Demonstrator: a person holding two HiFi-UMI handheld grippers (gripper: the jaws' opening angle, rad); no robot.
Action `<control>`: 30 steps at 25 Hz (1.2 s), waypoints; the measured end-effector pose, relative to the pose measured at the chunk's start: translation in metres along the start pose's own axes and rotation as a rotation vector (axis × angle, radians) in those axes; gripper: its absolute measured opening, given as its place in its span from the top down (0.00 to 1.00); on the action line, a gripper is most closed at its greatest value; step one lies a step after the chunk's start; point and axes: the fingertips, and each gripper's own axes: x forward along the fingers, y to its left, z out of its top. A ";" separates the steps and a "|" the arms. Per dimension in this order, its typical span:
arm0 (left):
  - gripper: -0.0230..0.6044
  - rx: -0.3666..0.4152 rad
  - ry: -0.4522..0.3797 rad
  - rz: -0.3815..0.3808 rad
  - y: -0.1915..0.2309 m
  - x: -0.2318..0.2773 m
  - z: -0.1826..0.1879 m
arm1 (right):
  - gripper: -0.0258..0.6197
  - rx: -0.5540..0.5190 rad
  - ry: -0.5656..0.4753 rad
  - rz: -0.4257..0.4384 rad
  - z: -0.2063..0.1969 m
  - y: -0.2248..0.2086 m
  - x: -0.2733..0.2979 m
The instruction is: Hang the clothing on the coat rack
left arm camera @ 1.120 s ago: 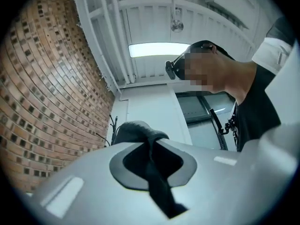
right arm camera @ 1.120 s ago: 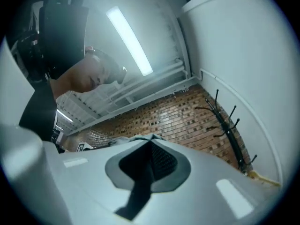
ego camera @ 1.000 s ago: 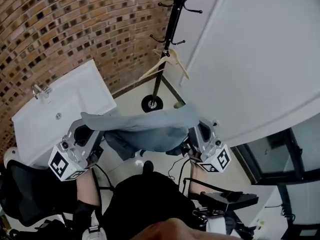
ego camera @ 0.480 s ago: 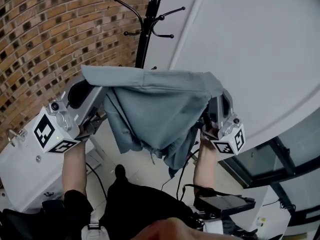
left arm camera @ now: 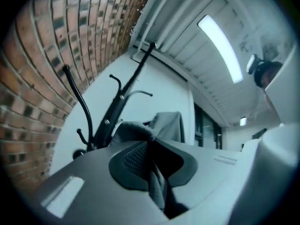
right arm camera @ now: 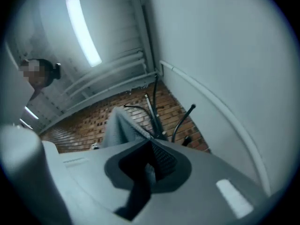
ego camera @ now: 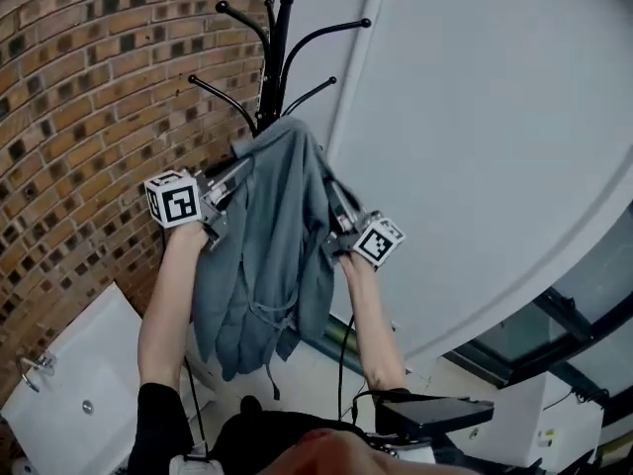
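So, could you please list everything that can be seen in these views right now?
coat rack: one, black, in the corner between the two walls
clothing: one, grey-blue, held up against the coat rack, hanging down
brick wall: one, red-brown, left
white wall: one, right of the rack
sink: one, white with a metal tap, lower left
ceiling light: one strip, white, overhead
forearms: two, bare, raised
left tool: one, grey with marker cube, shut on clothing
right tool: one, grey with marker cube, shut on clothing
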 end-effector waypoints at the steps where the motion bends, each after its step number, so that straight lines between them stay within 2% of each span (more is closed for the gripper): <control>1: 0.93 -0.001 -0.006 -0.062 -0.013 -0.003 -0.018 | 0.95 0.023 0.013 0.062 -0.027 0.020 -0.007; 3: 0.93 0.037 -0.058 -0.127 -0.034 -0.009 -0.028 | 0.95 0.001 0.020 0.159 -0.046 0.058 -0.008; 5: 0.93 0.060 -0.119 -0.125 -0.037 -0.021 -0.031 | 0.95 -0.045 0.026 0.175 -0.043 0.067 -0.008; 9: 0.87 0.000 -0.282 -0.056 -0.034 -0.074 -0.049 | 0.95 -0.055 -0.015 0.135 -0.026 0.053 -0.022; 12: 0.87 -0.047 -0.397 -0.042 -0.066 -0.116 -0.074 | 0.93 -0.084 -0.014 0.092 -0.017 0.057 -0.028; 13: 0.87 -0.054 -0.411 -0.043 -0.081 -0.128 -0.085 | 0.91 -0.100 -0.012 0.061 -0.015 0.057 -0.030; 16: 0.87 -0.070 -0.420 -0.022 -0.128 -0.162 -0.124 | 0.75 -0.109 -0.013 -0.030 -0.010 0.050 -0.052; 18: 0.87 -0.087 -0.412 0.024 -0.159 -0.193 -0.157 | 0.71 -0.091 -0.027 -0.086 -0.010 0.046 -0.087; 20: 0.87 -0.127 -0.410 0.107 -0.194 -0.234 -0.195 | 0.71 -0.039 -0.034 -0.139 -0.020 0.048 -0.141; 23: 0.87 -0.173 -0.429 0.287 -0.242 -0.297 -0.237 | 0.71 0.102 -0.007 -0.178 -0.058 0.064 -0.223; 26: 0.87 -0.148 -0.476 0.434 -0.282 -0.342 -0.252 | 0.73 0.235 0.096 -0.189 -0.118 0.093 -0.288; 28: 0.87 -0.105 -0.501 0.467 -0.310 -0.353 -0.247 | 0.78 0.313 0.204 -0.186 -0.161 0.118 -0.326; 30: 0.87 -0.040 -0.483 0.450 -0.338 -0.349 -0.230 | 0.86 0.402 0.272 -0.177 -0.189 0.144 -0.358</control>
